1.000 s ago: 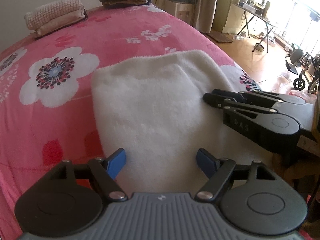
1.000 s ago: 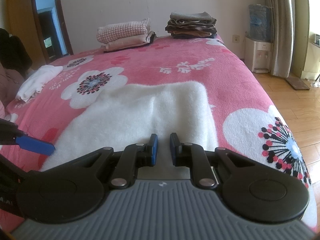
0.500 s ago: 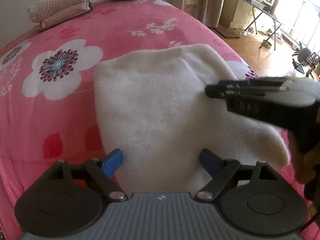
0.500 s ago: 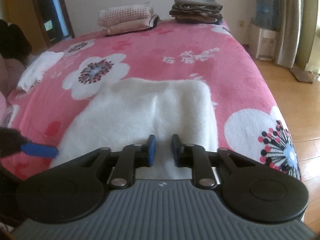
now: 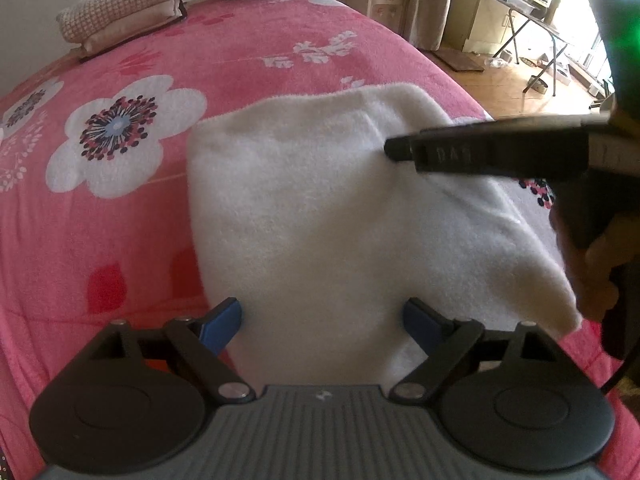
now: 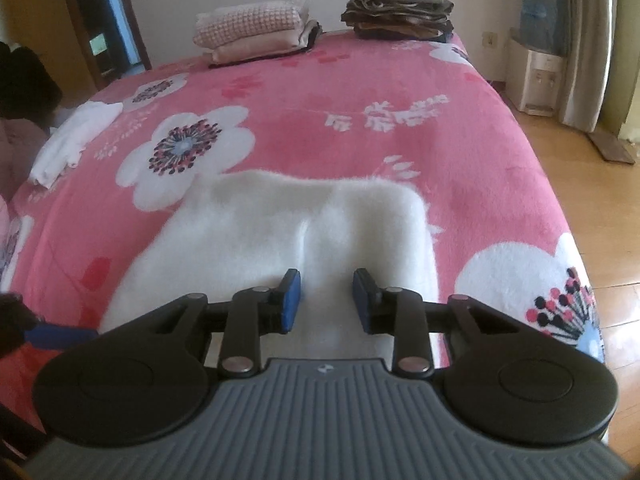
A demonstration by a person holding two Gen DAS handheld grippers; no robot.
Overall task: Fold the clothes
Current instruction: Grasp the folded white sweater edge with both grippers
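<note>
White garment (image 5: 320,208) | flat on pink bed (image 5: 248,52), long axis running away | left gripper (image 5: 320,320) wide, empty, at near edge | right gripper (image 6: 326,300) opening, nothing pinched, above right half

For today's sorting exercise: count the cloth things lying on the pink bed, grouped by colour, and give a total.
White: 2, the fluffy white garment and the crumpled white cloth
Pink and beige stack: 1
Brown and grey stack: 1
Total: 4
</note>
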